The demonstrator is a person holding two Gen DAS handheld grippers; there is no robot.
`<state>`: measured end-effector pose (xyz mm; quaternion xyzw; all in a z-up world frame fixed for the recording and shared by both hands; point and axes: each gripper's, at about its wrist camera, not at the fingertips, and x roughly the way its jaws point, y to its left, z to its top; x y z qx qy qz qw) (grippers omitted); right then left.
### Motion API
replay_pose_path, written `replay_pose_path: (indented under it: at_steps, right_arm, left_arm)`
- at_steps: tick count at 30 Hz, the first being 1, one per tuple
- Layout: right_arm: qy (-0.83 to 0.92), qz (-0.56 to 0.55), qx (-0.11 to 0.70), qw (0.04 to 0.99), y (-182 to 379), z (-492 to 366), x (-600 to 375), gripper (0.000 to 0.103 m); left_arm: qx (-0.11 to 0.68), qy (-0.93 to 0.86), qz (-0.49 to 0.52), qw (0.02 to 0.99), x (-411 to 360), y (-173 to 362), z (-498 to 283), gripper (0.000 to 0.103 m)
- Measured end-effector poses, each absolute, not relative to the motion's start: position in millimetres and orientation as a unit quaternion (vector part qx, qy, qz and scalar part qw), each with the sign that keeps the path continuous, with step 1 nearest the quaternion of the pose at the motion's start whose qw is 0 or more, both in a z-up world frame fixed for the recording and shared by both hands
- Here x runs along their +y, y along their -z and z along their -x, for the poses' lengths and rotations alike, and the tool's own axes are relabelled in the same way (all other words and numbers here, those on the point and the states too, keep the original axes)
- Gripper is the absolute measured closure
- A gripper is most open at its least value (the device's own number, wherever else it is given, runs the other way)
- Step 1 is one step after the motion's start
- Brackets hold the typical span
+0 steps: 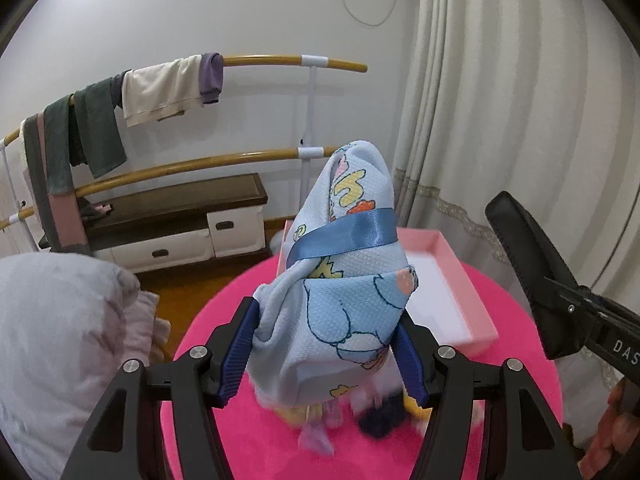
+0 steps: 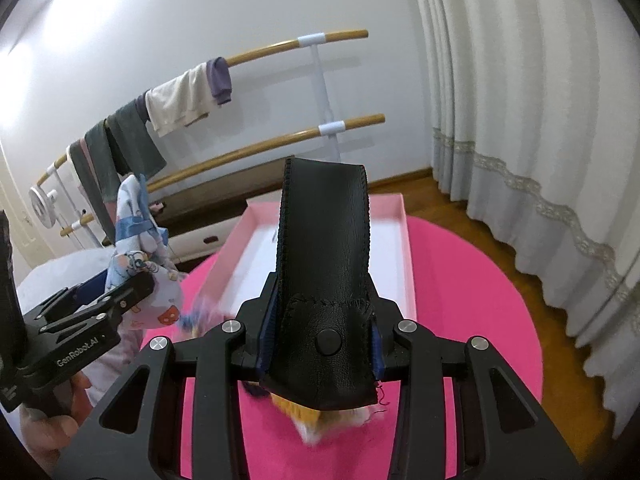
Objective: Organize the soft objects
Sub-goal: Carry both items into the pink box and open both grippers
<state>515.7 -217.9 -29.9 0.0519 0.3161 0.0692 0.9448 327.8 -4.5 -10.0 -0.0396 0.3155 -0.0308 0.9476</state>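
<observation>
Left wrist view
Left gripper (image 1: 324,344): at 6 o'clock, jaws clamped on the bundle from both sides.
Bundle (image 1: 344,280): pale blue printed cloth tied with a blue ribbon (image 1: 344,238), standing up from the blue pads (image 1: 236,360) toward 12 o'clock, held above the mat.
Mat (image 1: 224,320): round, bright pink, under the gripper.
Box (image 1: 452,280): pink, white inside, open, on the mat at 2 o'clock.
Small items (image 1: 380,412): blurred heap on the mat at 6 o'clock, kinds not clear.
Pouch (image 1: 524,272): black, at 3 o'clock, held by the other gripper.
Pillow (image 1: 64,340): grey, at 9 o'clock.
Rails (image 1: 260,60): wooden, at 11 o'clock, with clothes (image 1: 160,92) hung over them.
Curtain (image 1: 500,120): white, at 2 o'clock.

Right wrist view
Right gripper (image 2: 324,344): at 6 o'clock, jaws closed tight on the pouch.
Pouch (image 2: 324,260): black leather with a snap, upright between the pads, reaching to the centre, above the mat (image 2: 460,300).
Box (image 2: 248,252): behind the pouch, at 12 o'clock.
Left gripper (image 2: 120,292): at 9 o'clock, gripping the bundle (image 2: 136,236).
Hand (image 2: 52,428): at 8 o'clock, on the left handle.
Small items (image 2: 316,420): blurred, orange and white, under the pouch.
</observation>
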Motion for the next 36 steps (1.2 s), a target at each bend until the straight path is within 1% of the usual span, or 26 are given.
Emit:
replay_pose_path:
  at_steps: [5,10,14,20,25,30,33,36]
  right_arm:
    - [-0.066,-0.052,0.326,0.941,31.6,-565.8,-222.2,0.068]
    - [-0.062,-0.047,0.347,0.935,44.0,-611.0,-228.1,0.068]
    - [-0.057,-0.048,0.365,0.928,55.5,-640.7,-233.6,0.068]
    - [-0.051,-0.059,0.403,0.912,84.9,-682.1,-243.5,0.068]
    - [-0.046,-0.064,0.427,0.901,107.2,-699.8,-248.0,0.068]
    - [-0.040,-0.064,0.441,0.894,119.7,-712.9,-249.8,0.068]
    - [-0.037,-0.062,0.448,0.891,124.6,-718.9,-248.1,0.068]
    - [-0.036,-0.058,0.458,0.886,129.0,-725.6,-244.4,0.065]
  left_arm:
    - [0.324,0.034,0.042,0.945,-18.5,1.8,-385.0,0.043]
    - [0.339,0.040,0.041,0.939,-37.7,5.4,-448.8,0.043]
    - [0.358,0.041,0.036,0.932,-56.2,16.1,-493.5,0.043]
    - [0.392,0.044,0.034,0.918,-64.6,39.8,-574.4,0.043]
    - [0.423,0.047,0.036,0.904,-75.3,56.9,-637.5,0.043]
    - [0.446,0.048,0.038,0.893,-79.2,68.4,-678.3,0.043]
    - [0.463,0.051,0.029,0.885,-78.1,75.0,-705.5,0.041]
    - [0.474,0.045,0.022,0.879,-77.9,77.5,-720.5,0.034]
